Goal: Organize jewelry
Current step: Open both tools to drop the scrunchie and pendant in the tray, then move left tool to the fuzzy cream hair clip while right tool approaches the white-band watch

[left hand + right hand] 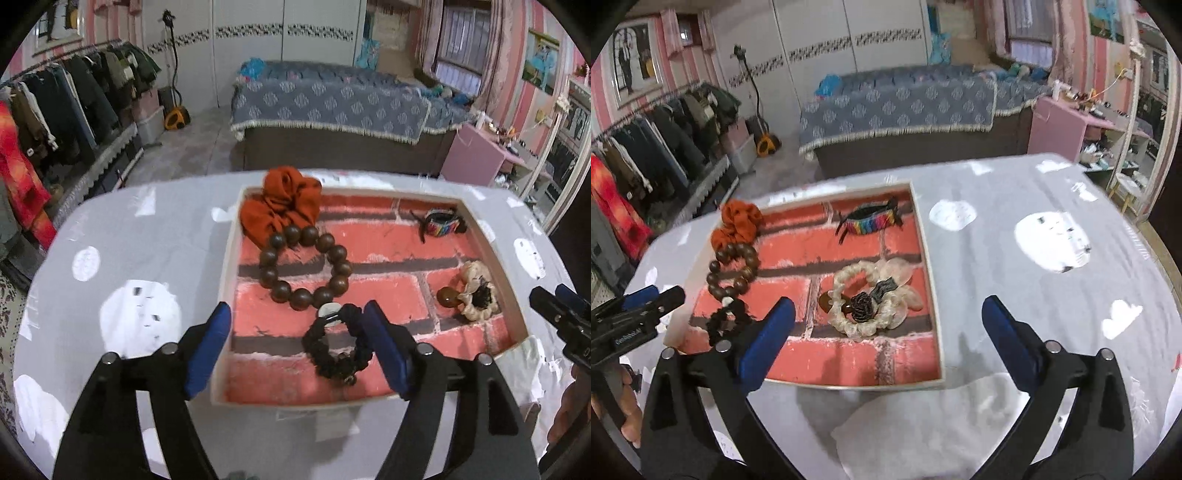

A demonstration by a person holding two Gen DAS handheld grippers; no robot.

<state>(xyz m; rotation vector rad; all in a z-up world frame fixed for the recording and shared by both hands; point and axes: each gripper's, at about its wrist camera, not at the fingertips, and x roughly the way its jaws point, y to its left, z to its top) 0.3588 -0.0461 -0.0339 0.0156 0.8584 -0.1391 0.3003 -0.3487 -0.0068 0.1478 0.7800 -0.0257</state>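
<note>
Bedroom setup here, with a bed [332, 107] and clothes rack [66, 96] sitting behind a table [147, 258] under a grey spotted cloth. A shallow tray [226, 280] with a brick-print bottom is holding all the jewelry: an orange scrunchie [284, 206] at the far left corner, a bead bracelet [306, 267] touching it, a black bracelet [336, 343] just nearer, a rainbow band [870, 221] at the back, and a cream scrunchie [871, 299] on the right. The left gripper [299, 350] is hanging over the black bracelet, jaws spread, gripping nothing. The right gripper [886, 339] is also gaping wide over the tray's near right corner, holding nothing.
</note>
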